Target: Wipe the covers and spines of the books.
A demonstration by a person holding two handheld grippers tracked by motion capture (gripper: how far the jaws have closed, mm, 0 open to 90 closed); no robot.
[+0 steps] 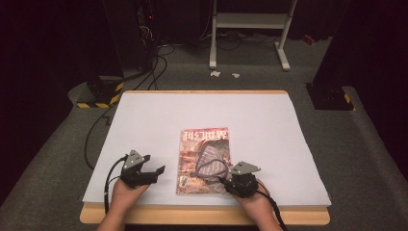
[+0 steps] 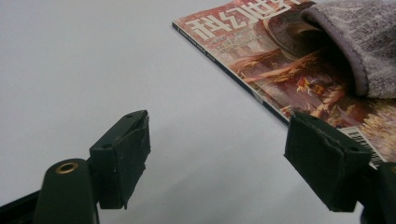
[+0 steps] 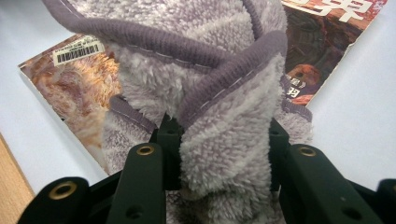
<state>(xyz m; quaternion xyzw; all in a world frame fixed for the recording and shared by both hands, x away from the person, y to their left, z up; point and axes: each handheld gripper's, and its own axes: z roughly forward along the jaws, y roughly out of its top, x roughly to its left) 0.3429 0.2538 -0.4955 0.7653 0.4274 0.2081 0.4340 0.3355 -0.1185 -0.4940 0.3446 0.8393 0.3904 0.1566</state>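
Observation:
A magazine (image 1: 203, 144) with a reddish cover lies flat in the middle of the white table (image 1: 144, 120). A grey-purple fluffy cloth (image 1: 211, 161) rests on its lower right part. My right gripper (image 3: 219, 149) is shut on a bunched fold of the cloth (image 3: 224, 140), both pads pressing into it, just off the magazine's (image 3: 79, 79) near right corner. My left gripper (image 1: 156, 172) stands open on the bare table left of the magazine (image 2: 289, 70), nothing between its jaws (image 2: 217, 154); the cloth (image 2: 369, 42) shows beyond.
The table's wooden front edge (image 1: 202, 215) runs just below both hands. On the floor behind stand a white frame (image 1: 250, 29), dark equipment with cables (image 1: 144, 43) and yellow-black striped bases (image 1: 98, 94).

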